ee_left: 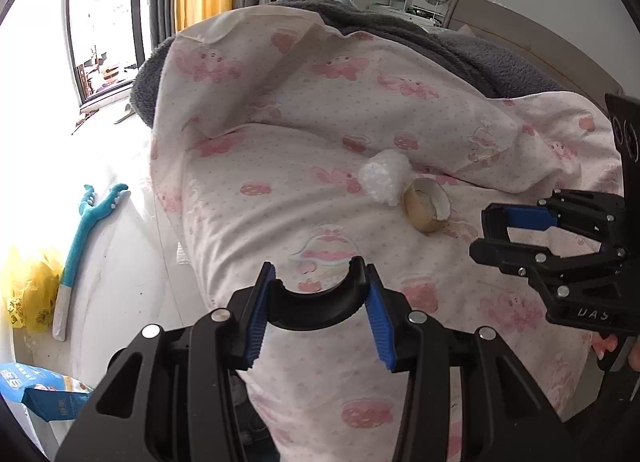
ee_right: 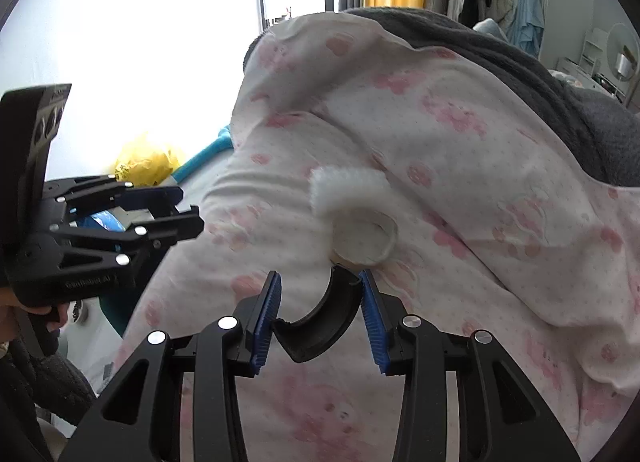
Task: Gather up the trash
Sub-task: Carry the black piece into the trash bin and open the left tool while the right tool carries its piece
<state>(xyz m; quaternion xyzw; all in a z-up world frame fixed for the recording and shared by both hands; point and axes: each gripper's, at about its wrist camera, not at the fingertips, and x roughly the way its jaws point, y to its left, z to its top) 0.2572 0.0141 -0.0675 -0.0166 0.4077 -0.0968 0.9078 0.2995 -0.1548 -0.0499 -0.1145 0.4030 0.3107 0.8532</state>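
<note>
A white crumpled foam wad point(ee_left: 383, 177) and a brown cardboard tape ring point(ee_left: 426, 209) lie side by side on the pink-patterned quilt point(ee_left: 280, 190). They also show in the right wrist view, wad point(ee_right: 344, 192) and ring point(ee_right: 366, 240). My left gripper point(ee_left: 318, 318) is shut on a curved black plastic piece point(ee_left: 316, 304), held above the quilt short of the ring. My right gripper point(ee_right: 320, 314) is shut on another curved black piece point(ee_right: 320, 326), just below the ring. Each gripper shows in the other's view, right point(ee_left: 496, 234) and left point(ee_right: 188, 210).
A yellow plastic bag point(ee_left: 30, 286) sits on the floor at left, beside a teal plush toy point(ee_left: 86, 230) and a blue package point(ee_left: 36, 390). A grey blanket point(ee_left: 460, 46) lies over the bed's far side. Curtains, hanging clothes and a round mirror stand behind.
</note>
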